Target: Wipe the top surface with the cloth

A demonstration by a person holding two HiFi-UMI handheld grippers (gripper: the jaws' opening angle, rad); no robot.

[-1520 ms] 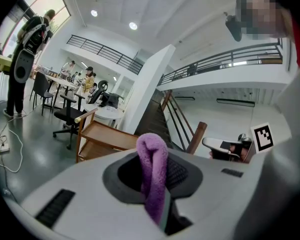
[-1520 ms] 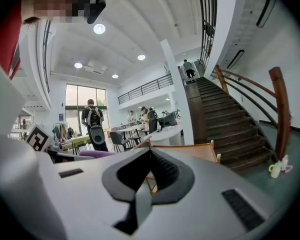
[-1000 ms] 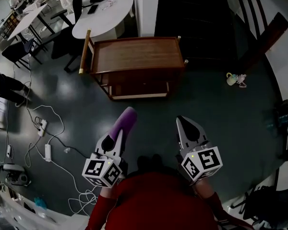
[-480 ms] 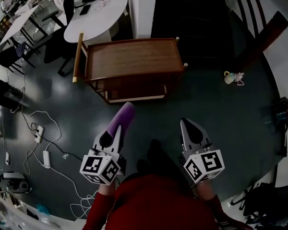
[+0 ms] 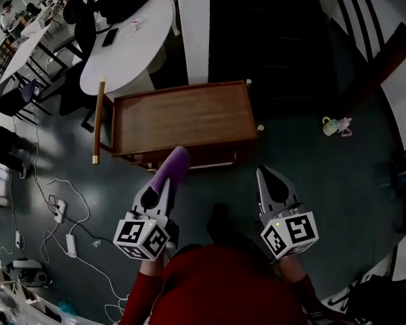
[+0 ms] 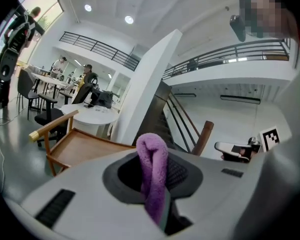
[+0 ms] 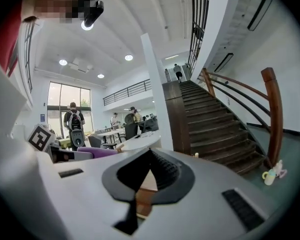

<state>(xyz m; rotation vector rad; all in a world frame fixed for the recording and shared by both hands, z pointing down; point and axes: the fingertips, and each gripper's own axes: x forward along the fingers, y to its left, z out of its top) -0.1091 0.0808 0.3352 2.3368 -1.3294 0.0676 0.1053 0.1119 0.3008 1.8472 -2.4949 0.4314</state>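
Note:
A wooden cart with a flat brown top [image 5: 179,117] stands on the dark floor ahead of both grippers. My left gripper [image 5: 164,181] is shut on a rolled purple cloth [image 5: 171,168], whose free end reaches over the cart's near edge. In the left gripper view the cloth [image 6: 152,169] sticks up between the jaws, with the cart [image 6: 85,146] beyond at the left. My right gripper [image 5: 268,173] hovers to the right of the cloth, near the cart's front right corner, shut with nothing in it. The right gripper view shows the cloth [image 7: 97,152] at the left.
A white oval table [image 5: 125,42] with chairs stands behind the cart at the left. Dark stairs [image 5: 271,32] with a wooden handrail [image 5: 372,56] rise at the back right. Cables and power strips [image 5: 61,202] lie on the floor at the left. A small cup-like object [image 5: 335,125] sits at the right.
The cart has come closer and lower in the head view. The cloth's tip now overlaps the cart's near edge. Both grippers hold their states.

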